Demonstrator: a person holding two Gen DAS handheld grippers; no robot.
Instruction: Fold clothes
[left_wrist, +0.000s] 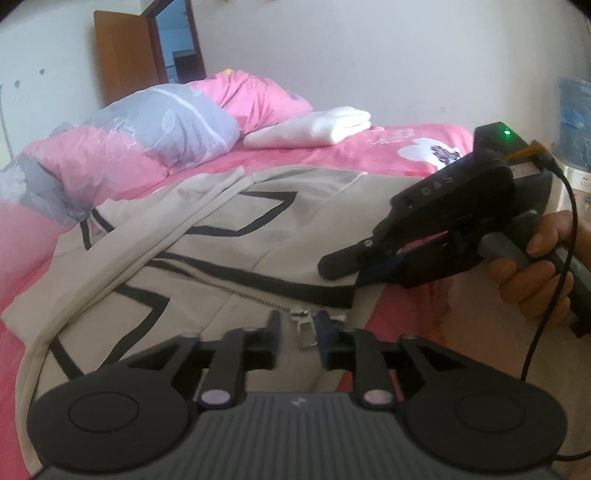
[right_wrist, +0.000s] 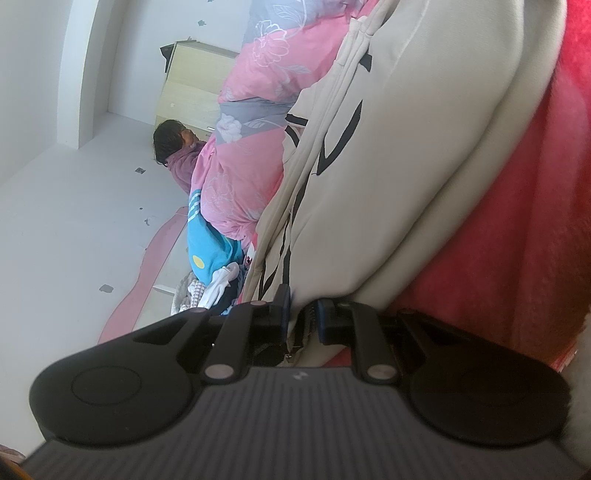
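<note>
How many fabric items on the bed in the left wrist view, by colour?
Beige with black lines: 1, the zip jacket
White: 1, the folded cloth
Pink and grey: 1, the bunched quilt
Total: 3, all lying on the pink bedsheet

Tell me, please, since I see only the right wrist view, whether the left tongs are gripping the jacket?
Observer: No. The left tongs stand open, with the metal zipper pull lying between the fingers and not pinched.
Operator: Thank you. Where do my right tongs sit relative to that pull?
Observer: The right tongs are closed at the black hem band of the beige jacket, just beyond and to the right of the pull.
Operator: Is anything already folded on the bed?
Observer: Yes, a folded white towel lies past the jacket, near the wall.
</note>
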